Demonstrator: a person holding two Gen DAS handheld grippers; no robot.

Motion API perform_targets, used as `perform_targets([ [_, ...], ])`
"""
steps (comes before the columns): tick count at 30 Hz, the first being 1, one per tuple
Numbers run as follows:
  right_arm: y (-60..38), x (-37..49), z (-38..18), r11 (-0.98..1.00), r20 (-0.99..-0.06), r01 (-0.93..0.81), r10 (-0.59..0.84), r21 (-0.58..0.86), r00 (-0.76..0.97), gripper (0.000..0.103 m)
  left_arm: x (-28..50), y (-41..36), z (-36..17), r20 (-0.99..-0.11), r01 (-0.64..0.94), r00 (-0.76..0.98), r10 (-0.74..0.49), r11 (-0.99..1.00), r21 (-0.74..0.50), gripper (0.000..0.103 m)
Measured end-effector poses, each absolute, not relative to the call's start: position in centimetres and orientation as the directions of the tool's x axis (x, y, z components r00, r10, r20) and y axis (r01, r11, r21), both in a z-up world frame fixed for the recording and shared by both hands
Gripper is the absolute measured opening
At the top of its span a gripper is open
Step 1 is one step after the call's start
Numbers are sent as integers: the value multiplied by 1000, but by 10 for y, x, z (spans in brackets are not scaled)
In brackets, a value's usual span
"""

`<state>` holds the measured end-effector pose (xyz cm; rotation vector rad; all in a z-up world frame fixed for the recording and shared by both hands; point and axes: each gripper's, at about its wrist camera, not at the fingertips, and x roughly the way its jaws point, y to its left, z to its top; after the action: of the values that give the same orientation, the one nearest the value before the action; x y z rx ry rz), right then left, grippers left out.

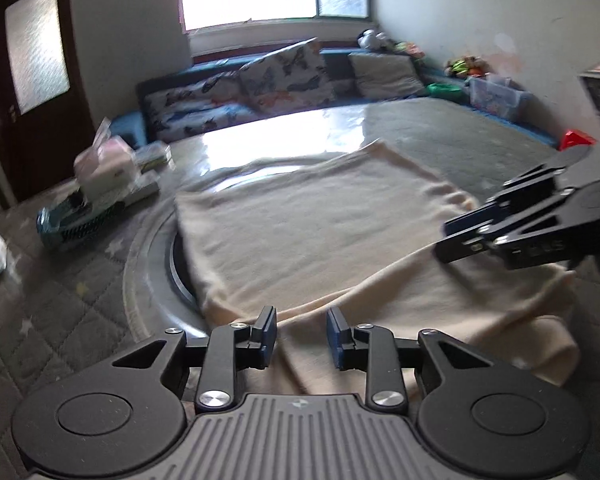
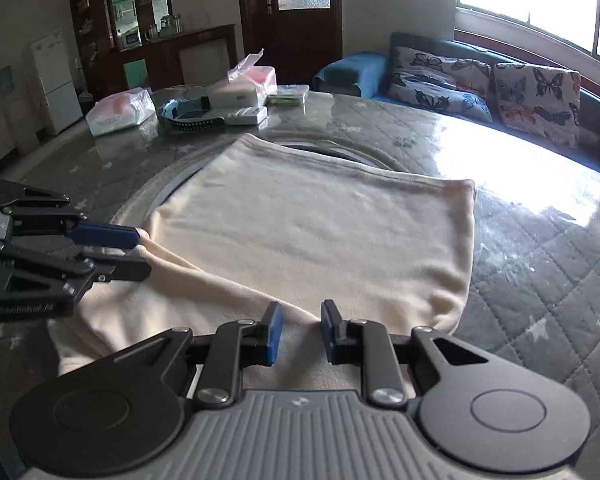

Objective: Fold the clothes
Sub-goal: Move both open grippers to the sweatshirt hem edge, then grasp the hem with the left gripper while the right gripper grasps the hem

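A cream garment (image 1: 300, 224) lies spread on the round grey quilted table (image 1: 60, 320), its near edge folded over toward me. My left gripper (image 1: 301, 338) is open, its fingers just above that near folded edge with nothing between them. My right gripper (image 2: 300, 334) is also open and empty over the garment's (image 2: 320, 232) near edge. Each gripper shows in the other's view: the right one (image 1: 452, 240) at the garment's right side, the left one (image 2: 136, 256) at its left side, a cloth ridge running up to its tips.
A blue basket (image 2: 188, 114), white boxes (image 2: 240, 96) and plastic-wrapped packs (image 2: 120, 112) sit at the table's far left. Butterfly-print cushions (image 2: 480, 88) line a blue sofa under the window. A glass turntable rim (image 1: 168, 264) shows beneath the garment.
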<state>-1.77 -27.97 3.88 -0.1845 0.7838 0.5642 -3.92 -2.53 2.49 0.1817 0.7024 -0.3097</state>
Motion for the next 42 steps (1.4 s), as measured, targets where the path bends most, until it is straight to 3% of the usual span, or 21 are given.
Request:
perform_targets([
  [8,-265,-50,51,772,-695,-633,486,56,530,21,-47,-17,27,-652,329,729,-207,942,69,32],
  [19,-224,-87,45,680,-696,-734,526,0,488,21,-111,-12,50,-608,457,752,-253,865,206,31],
  [33,-215,-93,49,629,-696,-775,584,61,419,21,-157,-36,23,-611,600,724,-320,730,328,32],
  [39,-249,-98,67,682,-693,-731,526,-1,493,22,-152,-51,13,-598,629,720,-353,697,346,32],
  [42,-268,-101,74,710,-698,-703,480,-48,532,28,-151,-56,10,-590,644,716,-373,680,351,32],
])
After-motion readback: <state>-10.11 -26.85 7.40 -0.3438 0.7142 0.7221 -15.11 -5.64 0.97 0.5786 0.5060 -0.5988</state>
